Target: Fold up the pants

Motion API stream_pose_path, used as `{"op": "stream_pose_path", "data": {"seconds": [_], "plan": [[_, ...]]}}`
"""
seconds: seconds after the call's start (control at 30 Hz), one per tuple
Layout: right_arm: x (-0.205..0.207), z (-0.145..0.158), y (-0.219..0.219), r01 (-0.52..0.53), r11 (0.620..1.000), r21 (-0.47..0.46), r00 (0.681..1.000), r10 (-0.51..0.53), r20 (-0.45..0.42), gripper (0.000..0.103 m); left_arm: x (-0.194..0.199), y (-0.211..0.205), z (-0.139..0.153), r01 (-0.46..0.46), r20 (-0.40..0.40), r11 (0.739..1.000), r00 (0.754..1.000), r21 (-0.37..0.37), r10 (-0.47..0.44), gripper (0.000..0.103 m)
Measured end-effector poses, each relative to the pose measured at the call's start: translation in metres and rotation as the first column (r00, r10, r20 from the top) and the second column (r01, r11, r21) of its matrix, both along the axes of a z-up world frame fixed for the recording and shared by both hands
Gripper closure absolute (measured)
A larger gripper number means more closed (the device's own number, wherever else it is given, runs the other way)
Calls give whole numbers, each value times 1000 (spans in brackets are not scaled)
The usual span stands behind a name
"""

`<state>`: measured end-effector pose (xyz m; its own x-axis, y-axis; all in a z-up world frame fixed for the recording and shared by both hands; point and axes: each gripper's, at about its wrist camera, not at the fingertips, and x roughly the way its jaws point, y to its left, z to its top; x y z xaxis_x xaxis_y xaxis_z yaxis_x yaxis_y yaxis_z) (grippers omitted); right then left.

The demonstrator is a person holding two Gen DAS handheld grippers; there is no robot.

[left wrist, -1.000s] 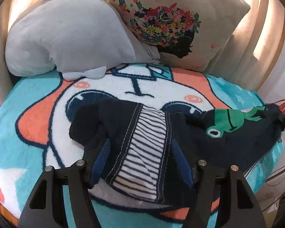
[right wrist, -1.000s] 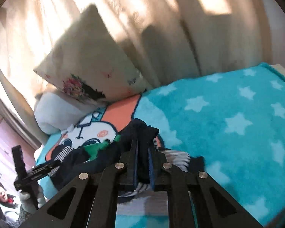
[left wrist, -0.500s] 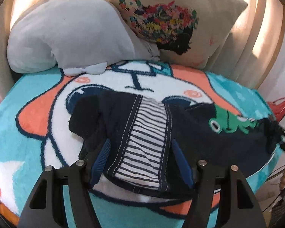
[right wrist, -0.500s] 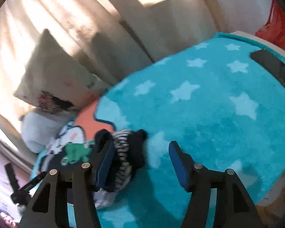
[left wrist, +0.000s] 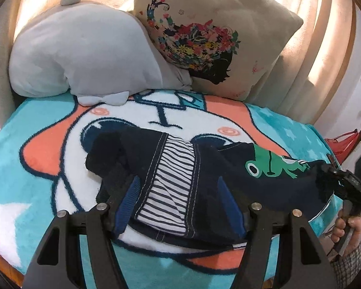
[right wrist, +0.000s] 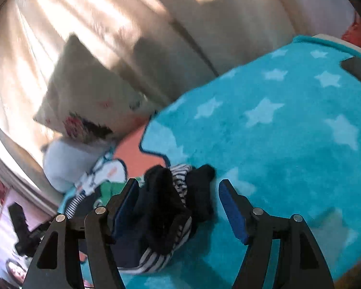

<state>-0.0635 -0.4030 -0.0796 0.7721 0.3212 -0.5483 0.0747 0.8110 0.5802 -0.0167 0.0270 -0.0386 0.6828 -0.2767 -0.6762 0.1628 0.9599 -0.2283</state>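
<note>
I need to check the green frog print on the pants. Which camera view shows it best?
The left wrist view shows it best: the frog print is sharp and almost whole on the dark pants, with its white eye clear. The right wrist view is blurred and shows only a green patch beside the left finger of the right gripper.

From the left wrist we are looking low and close across the pants toward the pillows at the bed's head. From the right wrist we are facing along the star blanket, sharing those pants and the printed pillow.
</note>
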Motion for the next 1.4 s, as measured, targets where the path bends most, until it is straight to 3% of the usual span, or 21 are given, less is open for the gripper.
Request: {"op": "stream_pose_path", "data": {"seconds": [0.1, 0.13, 0.17, 0.47, 0.53, 0.63, 0.7, 0.77, 0.83, 0.9, 0.97, 1.07, 1.2, 1.33, 1.4], "plan": [[22, -6, 16, -69, 997, -16, 997, 69, -21, 37, -1, 1, 2, -15, 16, 1000, 1000, 5, 15, 37], [28, -6, 22, -90, 996, -22, 996, 89, -32, 64, -1, 2, 3, -19, 18, 1000, 1000, 6, 19, 37], [37, -7, 25, -124, 992, -15, 991, 123, -48, 84, 0, 2, 3, -29, 20, 999, 999, 13, 29, 37], [67, 48, 25, -96, 978, -185, 994, 104, 31, 85, 13, 12, -6, -152, -5, 987, 988, 59, 152, 37], [74, 47, 19, -82, 977, -195, 996, 88, 23, 85, 17, 11, -12, -178, -17, 978, 983, 107, 181, 37], [83, 29, 7, -46, 981, -188, 999, 41, -26, 84, 24, 16, -26, -185, -90, 979, 977, 91, 193, 37], [88, 10, -4, -18, 983, -182, 996, 3, -84, 77, 26, 18, -32, -183, -123, 980, 974, 76, 191, 36], [84, 1, -19, 52, 978, -202, 991, -76, -111, 54, 22, 17, -27, -167, -116, 982, 977, 85, 176, 37], [69, 10, -37, 130, 979, -156, 987, -143, -73, 51, 14, 15, -13, -145, -80, 986, 985, 79, 151, 37], [54, 30, -43, 181, 964, -193, 981, -190, -30, 50, 5, 10, 3, -114, -31, 992, 993, 61, 116, 37], [39, 55, -38, 156, 965, -209, 988, -152, 32, 50, 4, -2, 18, -76, 7, 996, 997, 47, 76, 37], [35, 72, -19, 14, 991, -135, 998, -5, 60, 50, 16, -25, 18, -21, 23, 997, 1000, 70, 19, 34], [52, 53, 17, -189, 982, -5, 982, 189, 4, 50, 39, -42, -11, -15, -58, 992, 998, 128, 22, 34], [82, 15, 28, -162, 980, -114, 979, 146, -140, 51, 42, -42, -29, -13, -90, 988, 996, 154, 27, 34], [93, 1, 20, -135, 984, -120, 982, 116, -151, 55, 38, -44, -22, -5, -78, 985, 997, 170, 18, 34]]}}
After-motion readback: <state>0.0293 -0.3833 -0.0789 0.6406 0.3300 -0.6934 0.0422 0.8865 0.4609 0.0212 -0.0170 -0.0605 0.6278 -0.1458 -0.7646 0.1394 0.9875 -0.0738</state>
